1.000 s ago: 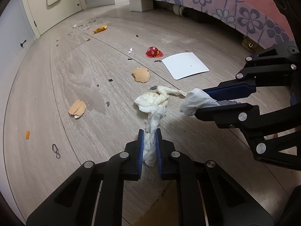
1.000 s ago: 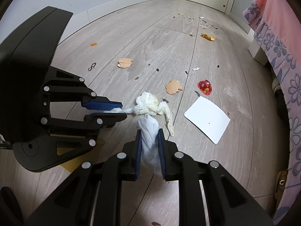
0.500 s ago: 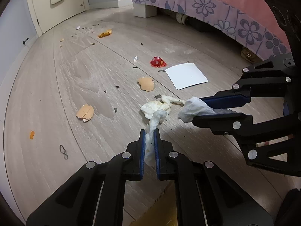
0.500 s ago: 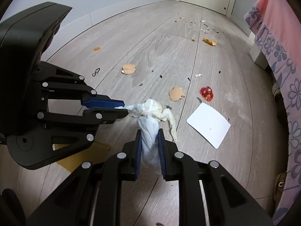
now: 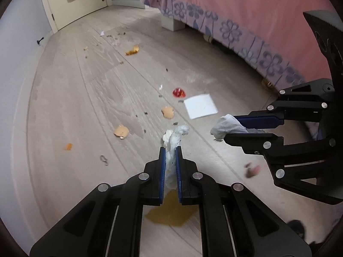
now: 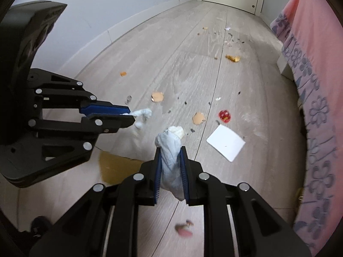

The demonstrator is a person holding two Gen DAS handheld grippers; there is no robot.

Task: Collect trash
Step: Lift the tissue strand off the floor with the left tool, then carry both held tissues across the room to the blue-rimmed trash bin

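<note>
The left gripper [image 5: 170,150] is clamped on a twisted white tissue wad [image 5: 174,136], held clear of the grey wood-plank floor [image 5: 85,107]. The right gripper [image 6: 171,150] is clamped on a crumpled pale-grey tissue [image 6: 169,147] (also off the floor). In the left wrist view, a flat white paper square [image 5: 200,106] lies at one o'clock of the wad, a red foil wrapper [image 5: 178,92] near twelve, and a torn tan cardboard scrap [image 5: 121,131] at nine.
</note>
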